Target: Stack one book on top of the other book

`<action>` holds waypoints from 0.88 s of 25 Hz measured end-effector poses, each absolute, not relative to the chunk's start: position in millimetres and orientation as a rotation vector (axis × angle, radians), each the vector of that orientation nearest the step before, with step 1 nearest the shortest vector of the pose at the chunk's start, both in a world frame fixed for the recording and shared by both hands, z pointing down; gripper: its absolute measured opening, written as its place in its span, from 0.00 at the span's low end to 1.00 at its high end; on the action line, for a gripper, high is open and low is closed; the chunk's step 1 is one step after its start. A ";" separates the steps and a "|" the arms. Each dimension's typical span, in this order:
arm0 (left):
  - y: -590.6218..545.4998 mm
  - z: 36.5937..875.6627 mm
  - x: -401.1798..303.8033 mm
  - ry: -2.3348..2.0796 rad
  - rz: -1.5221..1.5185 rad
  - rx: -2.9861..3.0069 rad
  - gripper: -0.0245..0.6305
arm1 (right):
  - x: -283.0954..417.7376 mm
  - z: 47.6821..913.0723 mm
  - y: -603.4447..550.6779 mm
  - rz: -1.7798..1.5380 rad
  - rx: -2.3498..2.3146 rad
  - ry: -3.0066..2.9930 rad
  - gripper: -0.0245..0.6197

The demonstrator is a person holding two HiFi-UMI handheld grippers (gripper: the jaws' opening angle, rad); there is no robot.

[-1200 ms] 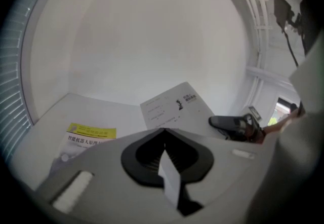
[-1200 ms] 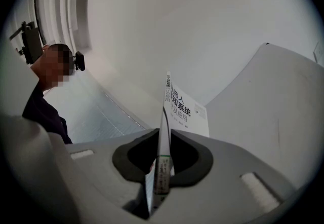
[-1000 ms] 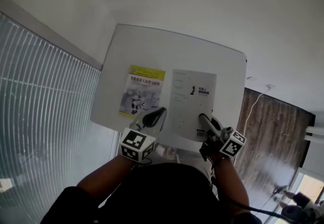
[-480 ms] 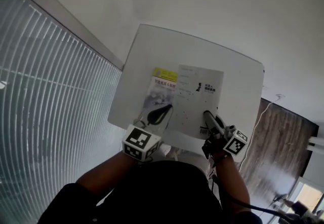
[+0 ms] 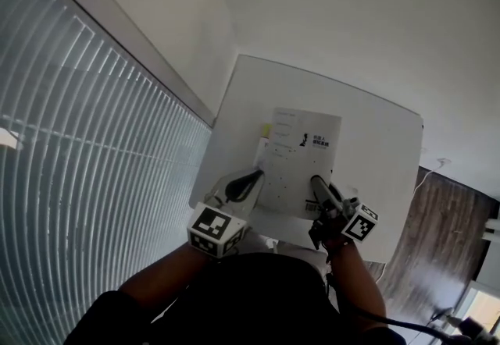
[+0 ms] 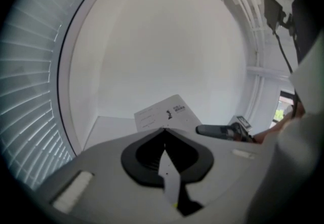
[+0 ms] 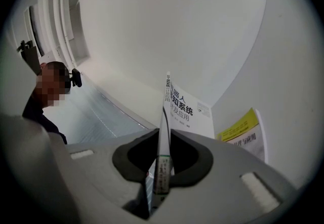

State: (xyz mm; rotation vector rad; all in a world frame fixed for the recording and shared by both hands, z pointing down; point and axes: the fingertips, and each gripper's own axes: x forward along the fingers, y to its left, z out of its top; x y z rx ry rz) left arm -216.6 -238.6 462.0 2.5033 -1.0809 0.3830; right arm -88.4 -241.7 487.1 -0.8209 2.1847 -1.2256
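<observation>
Near the blinds, the white book covers most of the yellow book.

Right gripper clamped on white book, left gripper seemingly on yellow book.

Looked like an office or study rm: plain white table under the jaws, w/ a white book & a yellow book at them. Window blinds ran left of the jaws, bare white wall ahead, wood-look floor off to their right.
</observation>
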 end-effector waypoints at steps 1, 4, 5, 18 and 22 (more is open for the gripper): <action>-241.1 461.2 -220.1 -1.086 0.381 2.503 0.05 | -92.9 487.6 -244.2 -1.228 -0.815 2.182 0.12; -245.4 461.5 -229.0 -1.087 0.385 2.500 0.05 | -107.3 490.9 -247.4 -1.241 -0.799 2.179 0.12; -246.6 461.7 -231.3 -1.085 0.385 2.502 0.05 | -112.7 491.6 -248.1 -1.246 -0.791 2.177 0.12; -240.5 462.3 -260.1 -1.131 0.412 2.500 0.05 | -155.0 525.4 -250.3 -1.364 -0.760 2.121 0.12; -234.8 464.7 -268.2 -1.146 0.418 2.482 0.05 | -155.0 534.5 -252.9 -1.398 -0.774 2.068 0.12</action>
